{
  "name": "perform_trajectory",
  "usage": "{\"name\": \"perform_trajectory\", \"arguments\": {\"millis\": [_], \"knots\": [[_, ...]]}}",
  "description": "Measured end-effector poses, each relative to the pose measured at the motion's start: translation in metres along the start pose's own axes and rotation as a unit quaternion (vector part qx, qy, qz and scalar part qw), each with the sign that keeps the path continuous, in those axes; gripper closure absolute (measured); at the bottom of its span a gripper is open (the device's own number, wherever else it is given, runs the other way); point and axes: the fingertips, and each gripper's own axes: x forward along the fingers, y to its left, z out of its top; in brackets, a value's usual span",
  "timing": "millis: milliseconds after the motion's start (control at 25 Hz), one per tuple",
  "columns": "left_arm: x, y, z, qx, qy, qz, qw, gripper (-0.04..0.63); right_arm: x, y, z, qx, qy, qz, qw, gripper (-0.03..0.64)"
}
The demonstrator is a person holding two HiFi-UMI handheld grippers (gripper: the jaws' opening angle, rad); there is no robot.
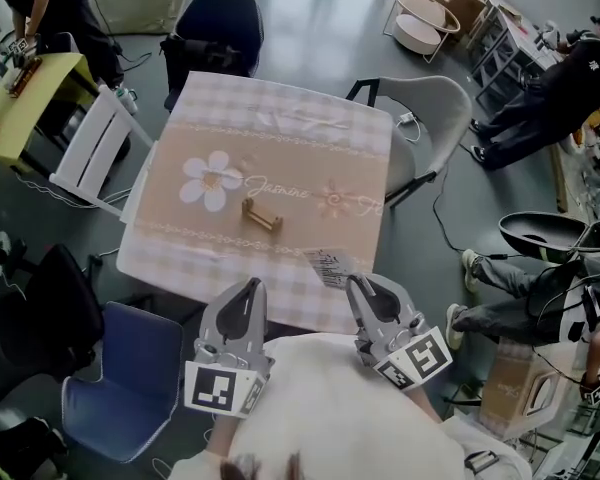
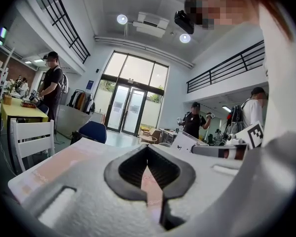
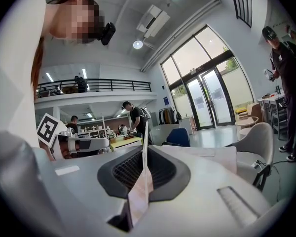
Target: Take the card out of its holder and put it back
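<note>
**Grippers low at the table's near edge, card in the right one**

Right gripper [image 1: 358,284] has its jaws pinched on one edge of the card [image 1: 330,265]. That leaves most of the card sticking out over the table [image 1: 280,118], probably free for aiming. Left gripper [image 1: 248,288] hangs alongside, jaws together and empty. The wooden holder [image 1: 262,215] stands vacant mid-table, well apart, likely the slot to refill.

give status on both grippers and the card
Right gripper shut on card. Left gripper shut, empty. Holder empty, mid-table. Nothing in the way.
</note>
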Motion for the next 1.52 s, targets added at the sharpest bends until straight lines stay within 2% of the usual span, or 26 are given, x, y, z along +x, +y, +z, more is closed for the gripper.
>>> {"name": "perform_trajectory", "arguments": {"millis": [400,640,1160,1520], "knots": [[0.002,-0.010,-0.002,0.014,0.006,-0.019,0.9997,0.595,-0.006,-0.002,0.000,0.003,-0.003,-0.007,1.000,0.598],[0.002,-0.013,0.003,-0.007,-0.007,-0.018,0.9998,0.595,-0.009,-0.007,0.001,0.006,-0.001,-0.009,1.000,0.598],[-0.010,0.012,-0.002,-0.028,-0.003,0.037,0.9989,0.595,0.003,-0.005,0.003,0.007,0.003,0.008,1.000,0.598],[-0.019,0.032,-0.008,-0.043,0.002,0.069,0.9967,0.595,0.029,-0.017,0.016,-0.012,-0.005,0.019,1.000,0.598]]}}
